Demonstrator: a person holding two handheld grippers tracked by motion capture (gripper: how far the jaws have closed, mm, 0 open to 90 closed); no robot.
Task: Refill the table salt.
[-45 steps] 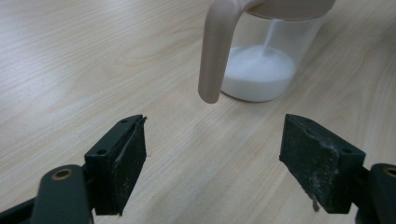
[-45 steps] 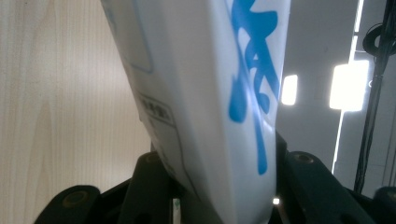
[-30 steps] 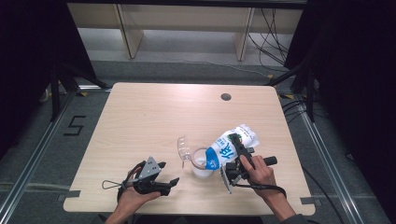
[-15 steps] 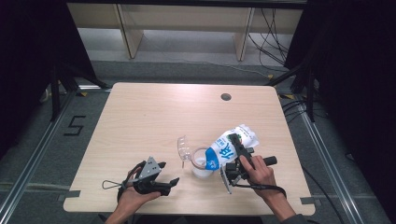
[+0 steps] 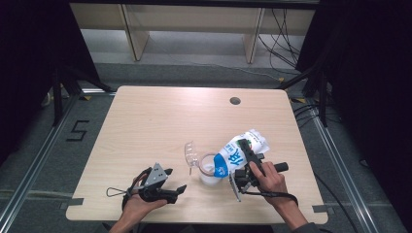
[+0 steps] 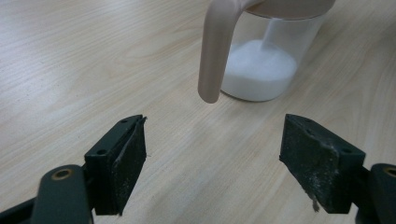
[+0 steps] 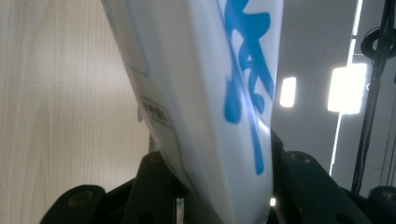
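I am gripping the white bag (image 5: 239,154) in my right gripper (image 5: 244,167), tilting it over the cup (image 5: 209,171), while my left gripper (image 5: 163,187) is resting open-jawed on the table (image 5: 145,121).

Your table (image 5: 145,126) is evenly lit from above — surroundings left and right fall black. Near the right gripper's camera the bag (image 7: 210,93) blurs, ceiling lights (image 7: 345,88) glaring far right.
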